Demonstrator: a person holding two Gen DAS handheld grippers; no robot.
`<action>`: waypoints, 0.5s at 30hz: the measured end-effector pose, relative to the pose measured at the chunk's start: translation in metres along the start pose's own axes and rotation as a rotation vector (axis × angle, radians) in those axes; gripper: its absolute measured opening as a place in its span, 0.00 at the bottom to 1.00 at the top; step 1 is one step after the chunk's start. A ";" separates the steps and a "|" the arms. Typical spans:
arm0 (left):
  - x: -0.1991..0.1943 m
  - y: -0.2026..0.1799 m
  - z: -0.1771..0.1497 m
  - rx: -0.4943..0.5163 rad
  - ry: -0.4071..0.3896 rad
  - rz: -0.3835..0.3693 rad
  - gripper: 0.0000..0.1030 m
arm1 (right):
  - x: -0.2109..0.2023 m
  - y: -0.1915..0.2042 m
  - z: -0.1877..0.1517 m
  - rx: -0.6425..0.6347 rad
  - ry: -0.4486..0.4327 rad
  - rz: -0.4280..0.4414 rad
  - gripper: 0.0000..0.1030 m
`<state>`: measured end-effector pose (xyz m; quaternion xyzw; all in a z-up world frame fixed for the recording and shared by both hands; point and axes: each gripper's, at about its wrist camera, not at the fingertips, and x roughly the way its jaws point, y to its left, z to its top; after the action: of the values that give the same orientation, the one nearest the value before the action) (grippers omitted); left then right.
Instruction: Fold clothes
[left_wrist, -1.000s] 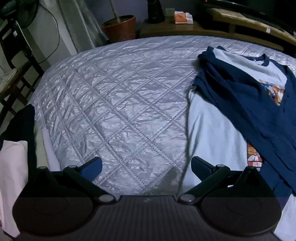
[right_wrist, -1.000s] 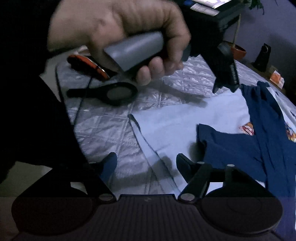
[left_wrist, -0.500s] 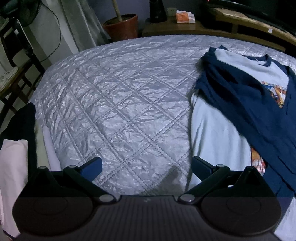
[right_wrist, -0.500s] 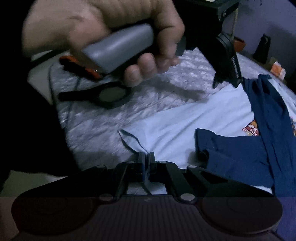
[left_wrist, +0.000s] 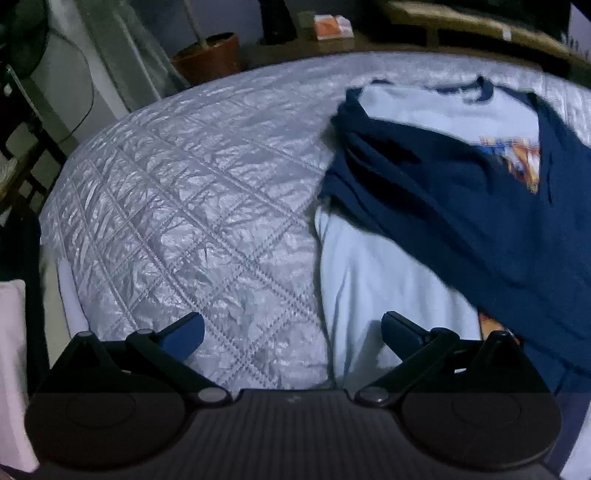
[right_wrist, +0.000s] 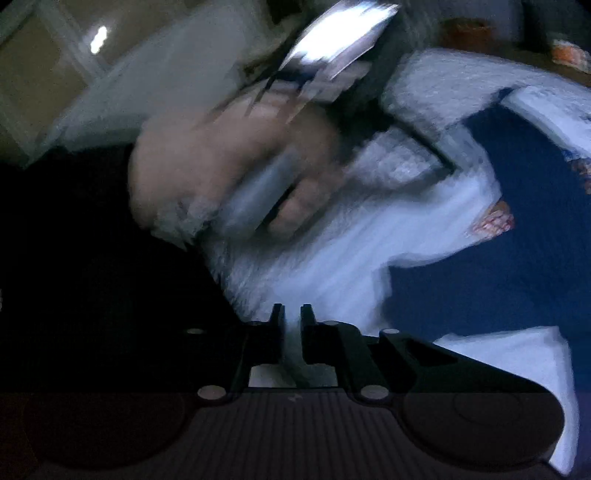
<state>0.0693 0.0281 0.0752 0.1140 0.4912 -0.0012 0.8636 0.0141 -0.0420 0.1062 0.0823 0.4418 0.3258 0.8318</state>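
this was a bedroom in a home. a bed with a silver quilted bedspread (left_wrist: 192, 206) filled the left wrist view. beyond it, at twelve o'clock, stood a terracotta plant pot (left_wrist: 207, 57) and a low wooden shelf (left_wrist: 461, 26) holding a small orange box (left_wrist: 332, 26). a dark chair (left_wrist: 22, 140) stood at nine o'clock.

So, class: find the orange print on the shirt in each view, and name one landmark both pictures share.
Left wrist view: the print sits upper right, between navy folds; another patch shows lower right.
Right wrist view: a blurred patch of print sits at right, at the pale shirt's edge.
Shared landmark: the plant pot, top centre-left in the left view, top right in the right.
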 end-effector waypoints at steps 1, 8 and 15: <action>-0.001 -0.002 0.001 0.007 -0.013 0.005 0.98 | -0.016 -0.018 0.014 0.029 -0.065 -0.060 0.19; -0.004 -0.029 -0.002 0.114 -0.045 -0.004 0.99 | -0.050 -0.138 0.120 0.169 -0.315 -0.297 0.30; 0.004 -0.019 -0.004 0.018 -0.013 -0.058 1.00 | 0.047 -0.195 0.209 -0.099 -0.152 -0.503 0.44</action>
<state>0.0656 0.0106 0.0656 0.1076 0.4886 -0.0313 0.8653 0.2893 -0.1330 0.1162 -0.0465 0.3684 0.1231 0.9203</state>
